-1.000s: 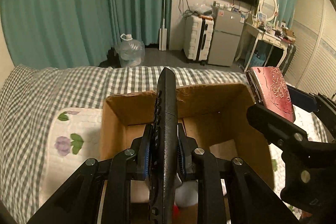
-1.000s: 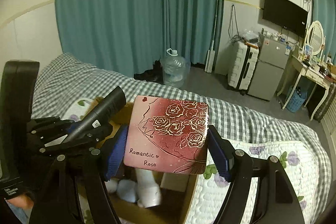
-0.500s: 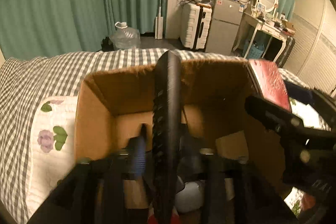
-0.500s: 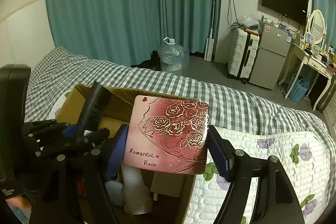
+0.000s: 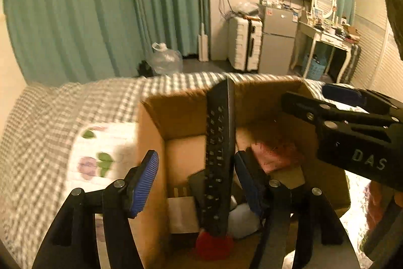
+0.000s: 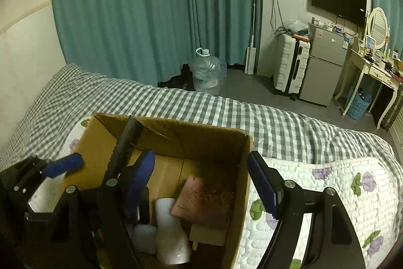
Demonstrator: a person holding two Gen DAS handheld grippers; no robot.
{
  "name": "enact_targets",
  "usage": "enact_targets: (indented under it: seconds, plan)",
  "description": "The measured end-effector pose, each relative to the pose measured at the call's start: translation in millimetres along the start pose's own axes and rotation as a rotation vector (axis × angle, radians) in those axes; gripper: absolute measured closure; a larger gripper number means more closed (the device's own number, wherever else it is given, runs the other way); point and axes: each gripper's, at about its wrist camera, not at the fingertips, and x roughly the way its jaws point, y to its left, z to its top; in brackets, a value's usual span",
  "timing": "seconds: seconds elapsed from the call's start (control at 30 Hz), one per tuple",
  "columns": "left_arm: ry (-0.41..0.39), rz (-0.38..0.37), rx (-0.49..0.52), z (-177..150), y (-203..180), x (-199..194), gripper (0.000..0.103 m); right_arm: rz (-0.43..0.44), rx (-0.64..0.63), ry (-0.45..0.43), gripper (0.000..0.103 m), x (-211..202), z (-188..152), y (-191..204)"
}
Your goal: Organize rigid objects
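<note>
An open cardboard box [image 5: 176, 115] stands on the bed; it also shows in the right wrist view [image 6: 216, 138]. My left gripper [image 5: 196, 180] is open above it, and the black remote control [image 5: 218, 155] stands free between its jaws, lower end in the box. The remote also shows in the right wrist view [image 6: 123, 150]. My right gripper [image 6: 201, 183] is open over the box. The pink rose box [image 6: 201, 201] lies inside, next to a white bottle [image 6: 168, 223]. The rose box also shows in the left wrist view [image 5: 274, 155].
The bed has a grey checked sheet [image 6: 277, 125] and a white floral quilt [image 6: 327, 188]. A red item [image 5: 214, 246] and white items lie in the box. On the floor beyond are a water jug [image 6: 207, 72], a suitcase [image 6: 291, 64] and a small fridge [image 6: 325, 67].
Both grippers opened. The remote left the left jaws and dropped into the box. The rose box left the right jaws and now lies in the box.
</note>
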Motion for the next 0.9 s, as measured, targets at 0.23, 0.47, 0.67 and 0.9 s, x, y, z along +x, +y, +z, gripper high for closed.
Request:
enact_targets:
  seconds: [0.23, 0.47, 0.67, 0.9]
  plan:
    - [-0.142, 0.073, 0.02, 14.4, 3.2, -80.2, 0.034, -0.058, 0.023, -0.092, 0.011, -79.1, 8.9, -0.8]
    - [-0.333, 0.092, 0.056, 11.3, 0.0, -179.7, 0.029, -0.119, 0.034, -0.215, 0.001, -179.6, 1.4, 4.8]
    - [-0.486, 0.074, 0.033, -12.5, 1.6, -243.8, 0.024, -0.157, 0.024, -0.302, 0.0, -243.5, -20.0, 23.9]
    - [-0.557, 0.09, 0.007, -44.8, 4.2, -263.6, 0.023, -0.212, -0.015, -0.379, 0.0, -271.7, -51.6, 51.6]
